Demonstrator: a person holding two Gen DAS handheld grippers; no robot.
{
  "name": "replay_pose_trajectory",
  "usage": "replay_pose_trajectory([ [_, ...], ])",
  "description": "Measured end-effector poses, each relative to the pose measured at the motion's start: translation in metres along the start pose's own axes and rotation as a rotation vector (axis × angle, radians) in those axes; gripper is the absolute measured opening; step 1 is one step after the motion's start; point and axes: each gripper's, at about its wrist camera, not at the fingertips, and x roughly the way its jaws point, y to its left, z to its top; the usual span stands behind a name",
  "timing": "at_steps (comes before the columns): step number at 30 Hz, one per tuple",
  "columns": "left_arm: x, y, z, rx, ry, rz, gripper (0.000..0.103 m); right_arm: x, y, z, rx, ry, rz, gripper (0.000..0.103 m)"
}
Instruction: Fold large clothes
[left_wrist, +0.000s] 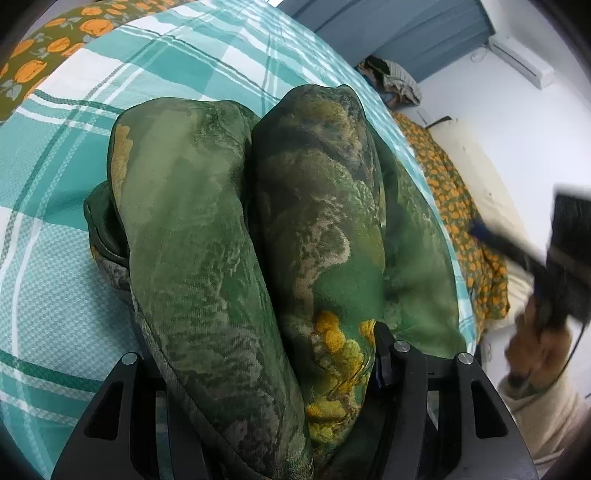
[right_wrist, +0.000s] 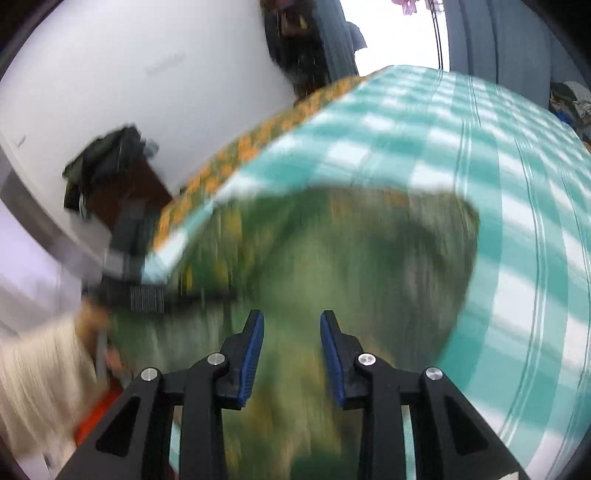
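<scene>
A green garment with yellow flowers (left_wrist: 229, 221) lies bundled in two thick folds on the teal plaid bed cover (left_wrist: 55, 221). My left gripper (left_wrist: 258, 350) sits under its near end. The jaws stand wide with the cloth lying between them; its right finger (left_wrist: 382, 350) shows and the left one is covered. In the right wrist view the garment (right_wrist: 332, 258) is blurred. My right gripper (right_wrist: 291, 321) hovers over it, blue pads apart with nothing between them. It also shows blurred at the right of the left wrist view (left_wrist: 569, 258), held by a hand in a cream sleeve.
An orange flowered sheet (left_wrist: 55, 44) runs under the plaid cover (right_wrist: 517, 184) along the bed's edges. A pile of clothes (left_wrist: 395, 81) lies beyond the far corner near a blue curtain (left_wrist: 388, 29). A dark bag (right_wrist: 107, 162) rests on a brown cabinet beside the bed.
</scene>
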Motion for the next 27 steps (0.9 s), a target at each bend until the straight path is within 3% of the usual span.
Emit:
replay_pose_trajectory([
  [3, -0.002, 0.000, 0.000, 0.000, -0.006, -0.002, 0.058, 0.046, 0.004, 0.027, 0.013, 0.035, 0.010, 0.031],
  [5, -0.004, 0.004, -0.003, -0.005, -0.015, -0.005, 0.058, 0.087, 0.003, 0.029, 0.034, 0.107, 0.021, 0.031],
  [7, -0.001, 0.008, -0.006, -0.011, -0.012, 0.018, 0.054, 0.129, 0.002, 0.023, 0.011, 0.186, -0.028, 0.031],
  [9, -0.001, 0.013, -0.008, -0.022, -0.018, 0.017, 0.054, 0.150, -0.003, 0.016, 0.010, 0.196, -0.044, 0.031],
  [14, -0.005, 0.017, -0.010, -0.027, -0.025, -0.007, 0.054, 0.140, -0.005, 0.018, 0.036, 0.168, -0.021, 0.031],
  [18, -0.012, 0.021, -0.016, -0.027, -0.037, -0.019, 0.055, 0.078, 0.019, 0.004, -0.007, 0.095, -0.025, 0.033],
  [23, -0.014, 0.023, -0.019, -0.032, -0.039, -0.027, 0.056, -0.013, 0.054, -0.063, -0.114, -0.003, 0.013, 0.033],
  [27, -0.012, 0.018, -0.017, -0.014, -0.037, -0.004, 0.059, 0.004, 0.050, -0.125, -0.091, 0.050, -0.052, 0.033],
])
